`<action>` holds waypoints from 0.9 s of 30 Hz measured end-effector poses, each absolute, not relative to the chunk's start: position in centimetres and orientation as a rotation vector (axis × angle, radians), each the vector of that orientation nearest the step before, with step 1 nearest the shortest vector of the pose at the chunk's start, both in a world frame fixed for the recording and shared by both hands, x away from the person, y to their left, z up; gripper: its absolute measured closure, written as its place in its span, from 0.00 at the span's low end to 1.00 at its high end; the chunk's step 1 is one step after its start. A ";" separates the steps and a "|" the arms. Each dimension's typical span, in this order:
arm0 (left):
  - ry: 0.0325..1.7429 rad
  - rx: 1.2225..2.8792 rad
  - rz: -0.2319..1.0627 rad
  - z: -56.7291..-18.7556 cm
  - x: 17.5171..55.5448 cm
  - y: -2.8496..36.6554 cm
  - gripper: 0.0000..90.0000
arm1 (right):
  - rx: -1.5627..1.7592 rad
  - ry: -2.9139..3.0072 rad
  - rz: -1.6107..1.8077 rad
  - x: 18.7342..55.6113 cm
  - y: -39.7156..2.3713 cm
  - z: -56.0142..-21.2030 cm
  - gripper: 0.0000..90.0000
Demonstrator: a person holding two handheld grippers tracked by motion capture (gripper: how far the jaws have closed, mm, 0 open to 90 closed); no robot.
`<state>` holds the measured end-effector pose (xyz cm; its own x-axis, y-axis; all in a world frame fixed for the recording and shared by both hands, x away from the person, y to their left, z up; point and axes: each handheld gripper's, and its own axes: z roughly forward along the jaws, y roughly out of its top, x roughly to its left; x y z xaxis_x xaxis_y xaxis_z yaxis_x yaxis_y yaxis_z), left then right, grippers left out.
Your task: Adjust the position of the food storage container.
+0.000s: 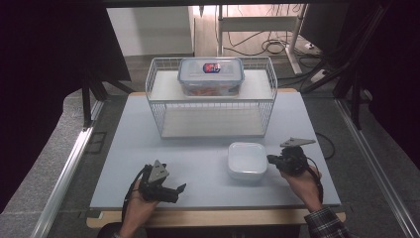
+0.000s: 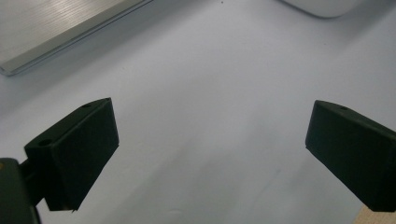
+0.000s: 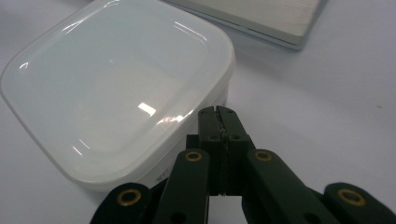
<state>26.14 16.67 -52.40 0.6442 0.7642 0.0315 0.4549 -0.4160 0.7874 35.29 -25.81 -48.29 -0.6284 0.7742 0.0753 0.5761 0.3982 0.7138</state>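
The white lidded tub (image 1: pixel 246 159) sits on the bench (image 1: pixel 198 148) near the front right, just ahead of the wire basket (image 1: pixel 213 99). The right gripper (image 3: pixel 218 112) has its jaws pinched together with nothing between them, tips right against the tub's side wall, looks like touching. The left gripper (image 2: pixel 210 140) is spread wide over bare bench, holding nothing. My worry: a tub that light on a smooth surface could skate or spin if nudged from one side, maybe bump into the basket. The bench top is pale blue-grey with a wood edge; a blue-lidded box (image 1: pixel 211 75) sits on the basket's shelf. Behind that, grey floor, dark curtains and loose cables.
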 end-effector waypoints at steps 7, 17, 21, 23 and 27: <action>0.944 2.084 0.497 -52.5 26.2 16.5 0.03 | 1.102 2.427 1.085 35.3 -23.2 -48.5 1.00; 0.935 2.092 0.491 -52.5 26.3 16.2 0.03 | 1.053 2.455 1.112 35.4 -20.5 -48.9 1.00; 0.930 2.100 0.487 -52.5 26.2 16.1 0.03 | 1.041 2.469 1.137 35.7 -19.4 -49.1 1.00; 0.929 2.100 0.488 -52.5 26.2 16.2 0.03 | 1.038 2.473 1.139 35.7 -19.1 -49.2 1.00; 0.937 2.091 0.479 -52.5 26.2 16.2 0.03 | 1.005 2.514 1.127 35.8 -17.9 -49.6 1.00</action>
<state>26.20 16.23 -52.48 0.6572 0.7534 0.0223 0.4598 -0.4243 0.7801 35.79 -17.85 -49.59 -0.7460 0.6609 0.0824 0.5014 0.4758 0.7227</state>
